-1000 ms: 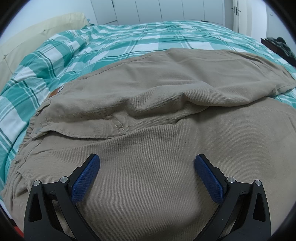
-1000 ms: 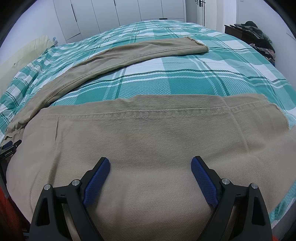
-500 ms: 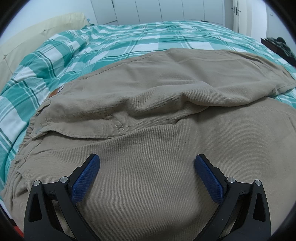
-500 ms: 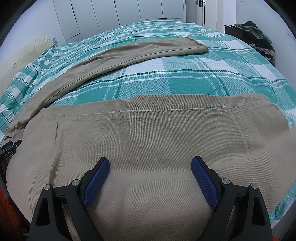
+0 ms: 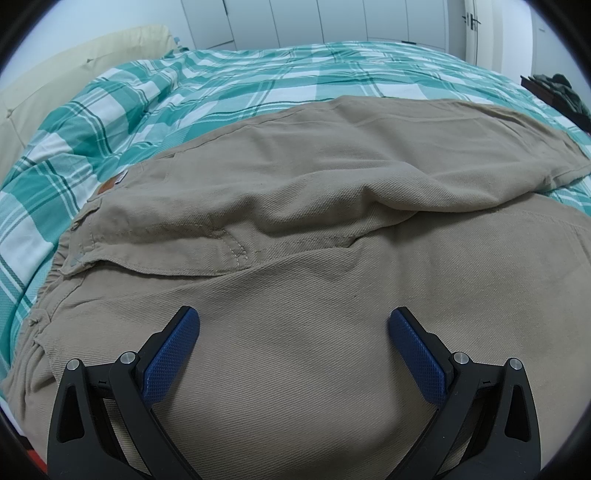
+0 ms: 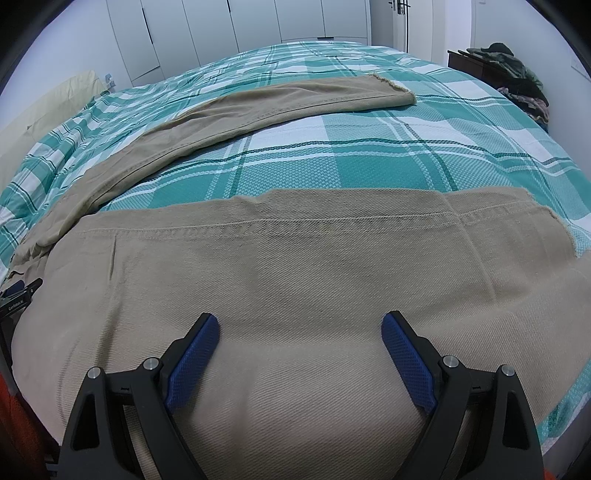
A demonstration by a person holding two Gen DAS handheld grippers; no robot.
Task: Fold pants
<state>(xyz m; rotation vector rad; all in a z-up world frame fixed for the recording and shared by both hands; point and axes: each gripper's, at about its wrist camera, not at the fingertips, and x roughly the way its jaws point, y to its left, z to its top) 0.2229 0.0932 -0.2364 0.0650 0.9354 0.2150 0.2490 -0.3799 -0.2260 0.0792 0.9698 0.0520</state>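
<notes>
Khaki pants (image 5: 295, 229) lie spread on a teal plaid bed. In the left wrist view I see the waist end, with a brown label (image 5: 107, 186) at the left and a pocket seam. My left gripper (image 5: 293, 325) is open just above the seat fabric, holding nothing. In the right wrist view the near leg (image 6: 295, 266) lies across the front and the far leg (image 6: 258, 107) stretches away to the right. My right gripper (image 6: 300, 328) is open over the near leg, empty.
The teal plaid bedspread (image 6: 351, 158) covers the bed. A cream pillow (image 5: 74, 62) lies at the head on the left. White wardrobe doors (image 6: 221, 29) line the far wall. A dark stand with piled clothes (image 6: 509, 70) stands at the right.
</notes>
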